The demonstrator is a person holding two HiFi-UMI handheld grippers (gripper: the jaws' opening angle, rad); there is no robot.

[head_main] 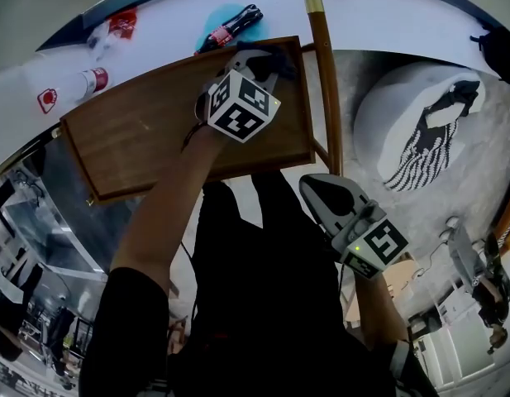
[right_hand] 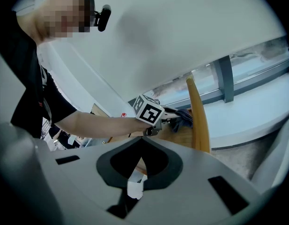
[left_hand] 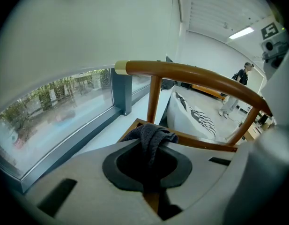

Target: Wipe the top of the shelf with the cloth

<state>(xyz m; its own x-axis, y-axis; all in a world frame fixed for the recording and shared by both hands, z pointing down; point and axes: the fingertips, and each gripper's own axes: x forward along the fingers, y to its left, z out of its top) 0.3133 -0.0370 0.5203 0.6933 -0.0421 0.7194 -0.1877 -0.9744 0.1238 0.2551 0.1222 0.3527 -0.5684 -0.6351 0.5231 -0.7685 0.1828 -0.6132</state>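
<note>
A person in a black short-sleeved top leans over a brown wooden shelf top [head_main: 147, 131], a flat rectangular board seen from above. The left gripper [head_main: 253, 71], a grey two-jaw tool with a black-and-white marker cube, reaches to the far right corner of the board. Its jaws are clamped on a bunched dark grey cloth [left_hand: 153, 134]. The cloth sits at the jaw tips and rests on the wood at that corner.

Just beyond the cloth, a curved orange-brown wooden rail with a cream tip [head_main: 325, 89] runs along the board's right edge.

The right gripper [head_main: 319, 193] is held lower and nearer the person's body, off the near right corner of the board and apart from it. Its jaws are pressed together with no object between them.

Past the shelf, on a long white ledge by a window, a dark cola bottle with a red label [head_main: 230, 28] lies on something blue. A white can with a red band [head_main: 91, 81] lies further left. To the right, on the floor, sits a white beanbag with a black pattern [head_main: 403, 114].
</note>
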